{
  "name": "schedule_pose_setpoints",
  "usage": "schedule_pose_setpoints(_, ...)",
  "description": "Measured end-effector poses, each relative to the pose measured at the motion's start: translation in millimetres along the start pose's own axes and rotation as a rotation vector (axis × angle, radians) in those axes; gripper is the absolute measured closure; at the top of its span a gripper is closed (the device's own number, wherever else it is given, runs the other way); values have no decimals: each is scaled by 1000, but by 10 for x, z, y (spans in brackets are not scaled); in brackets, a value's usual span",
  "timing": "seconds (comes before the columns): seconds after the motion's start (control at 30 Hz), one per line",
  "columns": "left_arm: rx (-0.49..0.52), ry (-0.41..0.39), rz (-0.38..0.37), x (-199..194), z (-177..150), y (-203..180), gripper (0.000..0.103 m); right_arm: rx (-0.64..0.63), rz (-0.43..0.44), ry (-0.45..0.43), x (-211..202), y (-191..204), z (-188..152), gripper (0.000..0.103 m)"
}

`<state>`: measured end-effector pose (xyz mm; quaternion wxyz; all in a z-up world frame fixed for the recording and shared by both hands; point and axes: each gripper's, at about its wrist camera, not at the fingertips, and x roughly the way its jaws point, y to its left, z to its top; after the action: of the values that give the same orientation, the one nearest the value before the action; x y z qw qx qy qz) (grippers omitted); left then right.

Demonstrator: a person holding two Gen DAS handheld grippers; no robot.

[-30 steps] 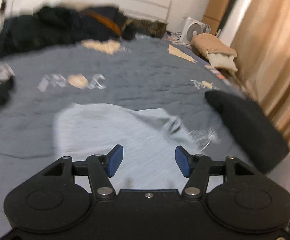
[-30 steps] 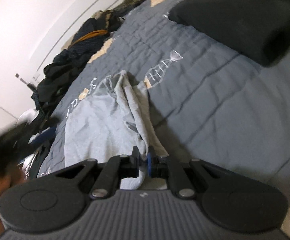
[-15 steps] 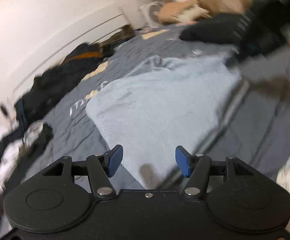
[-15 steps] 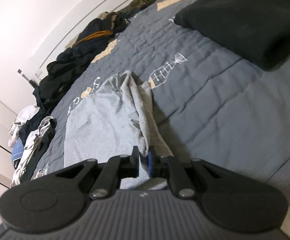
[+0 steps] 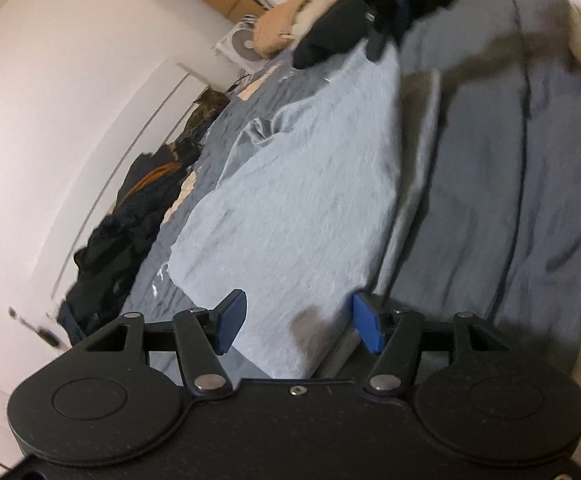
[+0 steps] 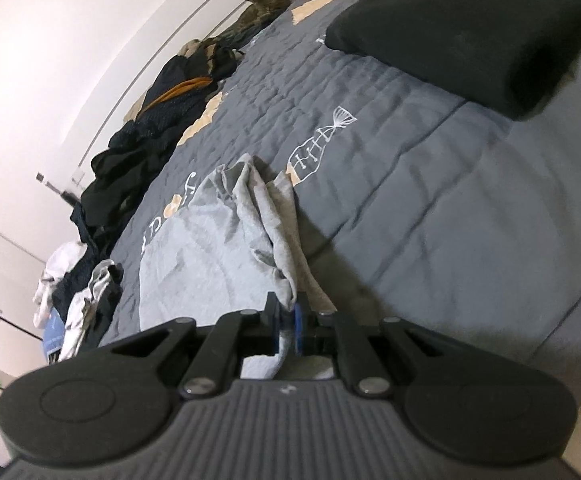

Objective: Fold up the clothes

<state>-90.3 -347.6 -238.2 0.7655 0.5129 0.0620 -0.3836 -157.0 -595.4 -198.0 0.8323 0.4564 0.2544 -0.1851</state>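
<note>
A light grey garment [image 5: 302, 208] lies spread on the grey quilted bed cover [image 5: 490, 208]. My left gripper [image 5: 298, 326] is open, its blue pads just above the garment's near corner with nothing between them. In the right wrist view the same grey garment [image 6: 210, 248] lies bunched along its right side, and my right gripper [image 6: 286, 320] is shut on a fold of its near edge. The right gripper shows as a dark blur at the top of the left wrist view, at the garment's far corner.
A folded black garment [image 6: 470, 32] rests on the bed at the right. Dark clothes [image 6: 162, 128] are heaped along the wall side, white and patterned ones [image 6: 78, 292] at the left. A white fan [image 5: 242, 46] and tan bedding [image 5: 286, 24] stand beyond the bed.
The left gripper has swung and rolled, dropping toward the garment's near corner, still open. The right gripper stays shut on the garment's edge and has shifted only slightly.
</note>
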Motion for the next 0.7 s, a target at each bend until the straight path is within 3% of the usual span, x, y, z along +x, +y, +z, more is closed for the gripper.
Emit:
schedule_pose_setpoints(0.27,48,35,17,-6,-80,-9,44,17,32,-17,-47,27,11,97)
schedule_pose_setpoints(0.33,53,43,32,3,-96,-3,49,11,20,-15,-38,21,-2,97)
schedule_pose_setpoints(0.37,55,46,39,7,-104,0,54,12,13,-13,-35,10,-9,97)
schedule_pose_setpoints(0.43,57,59,41,11,-117,9,97,16,1,-8,-30,-13,-22,98)
schedule_pose_setpoints(0.6,64,80,40,-33,-173,74,100,-21,0,-27,-167,44,-71,99)
schedule_pose_setpoints(0.7,86,92,26,7,-200,-19,93,-85,-72,-15,-86,71,-113,99)
